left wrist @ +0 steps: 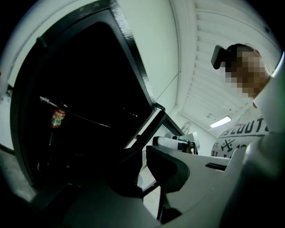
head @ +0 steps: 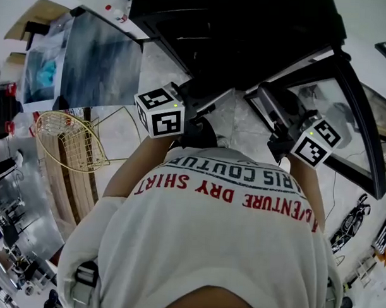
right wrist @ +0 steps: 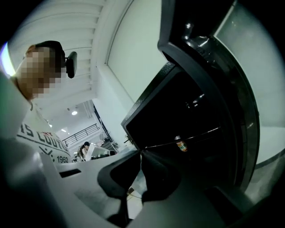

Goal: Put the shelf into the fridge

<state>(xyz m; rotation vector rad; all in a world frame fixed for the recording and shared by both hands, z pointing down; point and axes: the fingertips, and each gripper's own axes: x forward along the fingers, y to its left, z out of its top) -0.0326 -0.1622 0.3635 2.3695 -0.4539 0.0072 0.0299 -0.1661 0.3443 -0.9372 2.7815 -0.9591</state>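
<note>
The black fridge (head: 235, 32) stands open ahead of me, its interior dark. The shelf shows only edge-on, as a thin line (right wrist: 187, 139) that crosses the fridge opening and runs straight from my right gripper's (right wrist: 140, 153) tips; those jaws are pressed together on it. The same line (left wrist: 89, 118) leads toward my left gripper (left wrist: 143, 153), whose jaws stand nearly together with a dark bar between them. In the head view both grippers, left (head: 214, 100) and right (head: 270, 102), reach into the fridge mouth side by side. A small can (right wrist: 181, 145) sits inside by the shelf line.
The fridge door (head: 352, 111) hangs open on the right, close beside my right gripper. A gold wire basket (head: 70, 139) rests on a wooden slatted stand (head: 65, 183) at the left. Pale marbled floor (head: 245, 117) lies under the grippers. My white shirt fills the lower head view.
</note>
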